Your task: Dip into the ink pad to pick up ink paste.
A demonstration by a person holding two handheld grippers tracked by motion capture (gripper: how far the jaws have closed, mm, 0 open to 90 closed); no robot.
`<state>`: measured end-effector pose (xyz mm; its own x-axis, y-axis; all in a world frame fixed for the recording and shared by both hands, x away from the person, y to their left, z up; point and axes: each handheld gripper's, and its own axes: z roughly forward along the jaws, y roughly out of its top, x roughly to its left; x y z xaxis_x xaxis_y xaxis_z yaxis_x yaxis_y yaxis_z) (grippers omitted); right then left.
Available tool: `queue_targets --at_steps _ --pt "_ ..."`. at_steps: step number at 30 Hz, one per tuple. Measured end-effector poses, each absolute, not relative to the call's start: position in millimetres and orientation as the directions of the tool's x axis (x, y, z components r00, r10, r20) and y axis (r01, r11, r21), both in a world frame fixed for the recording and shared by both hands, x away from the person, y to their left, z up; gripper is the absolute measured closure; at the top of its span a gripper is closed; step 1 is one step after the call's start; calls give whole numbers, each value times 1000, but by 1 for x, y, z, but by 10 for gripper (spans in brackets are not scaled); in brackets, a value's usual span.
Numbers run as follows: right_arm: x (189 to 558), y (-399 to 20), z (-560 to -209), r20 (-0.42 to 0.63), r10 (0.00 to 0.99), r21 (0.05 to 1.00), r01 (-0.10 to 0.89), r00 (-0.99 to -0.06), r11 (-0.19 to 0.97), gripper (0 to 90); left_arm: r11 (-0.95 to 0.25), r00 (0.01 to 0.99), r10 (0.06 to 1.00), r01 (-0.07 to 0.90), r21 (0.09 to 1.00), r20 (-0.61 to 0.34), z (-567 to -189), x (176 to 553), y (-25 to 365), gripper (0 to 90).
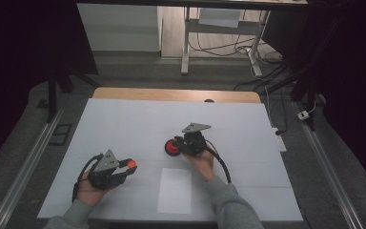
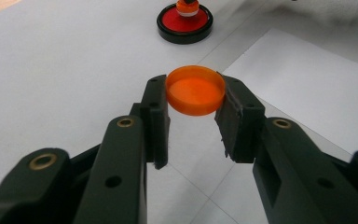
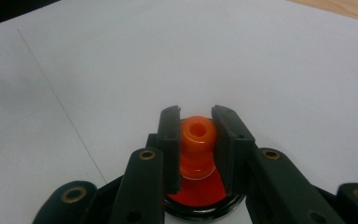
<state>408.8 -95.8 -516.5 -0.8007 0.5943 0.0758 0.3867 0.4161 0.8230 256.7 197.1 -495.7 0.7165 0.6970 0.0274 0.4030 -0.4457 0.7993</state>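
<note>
White table (image 1: 124, 124) lay under both tongs: left gripper (image 2: 193, 119) clamped an orange cap (image 2: 195, 89), right gripper (image 3: 196, 154) pinched the orange nozzle (image 3: 197, 135) above its red base (image 3: 205, 196); capping seemingly came next, needing careful alignment

- The table (image 1: 124, 93) stands lengthwise across the high view, and a large sheet (image 1: 138, 124) covers nearly all of its top
- A smaller paper (image 1: 175, 191) lies on the sheet at the near edge, between the two hands
- The left gripper (image 1: 129, 168) is at the near left of the sheet, left of the paper, with a cap (image 2: 195, 89) between its jaws, held clear above the sheet
- The right gripper (image 1: 180, 144) is near the middle, behind the paper
- A round base (image 1: 172, 147) sits on the sheet under the right gripper, and a stopper (image 3: 197, 140) stands on it between those jaws
- The base lies well apart from the cap, beyond it to the right
</note>
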Motion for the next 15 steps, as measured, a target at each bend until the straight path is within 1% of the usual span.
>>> queue_targets --at_steps 7,10,15 --pt "408 -94 -521 54 590 814 378 -805 442 725 -447 716 697 404 798 28 -496 256 198 648" --pt "408 -95 -522 61 594 818 381 -802 431 725 -444 714 699 405 799 27 -495 256 198 648" --pt "404 -92 -521 13 591 809 356 -807 469 726 -448 716 697 403 798 30 -495 256 197 648"
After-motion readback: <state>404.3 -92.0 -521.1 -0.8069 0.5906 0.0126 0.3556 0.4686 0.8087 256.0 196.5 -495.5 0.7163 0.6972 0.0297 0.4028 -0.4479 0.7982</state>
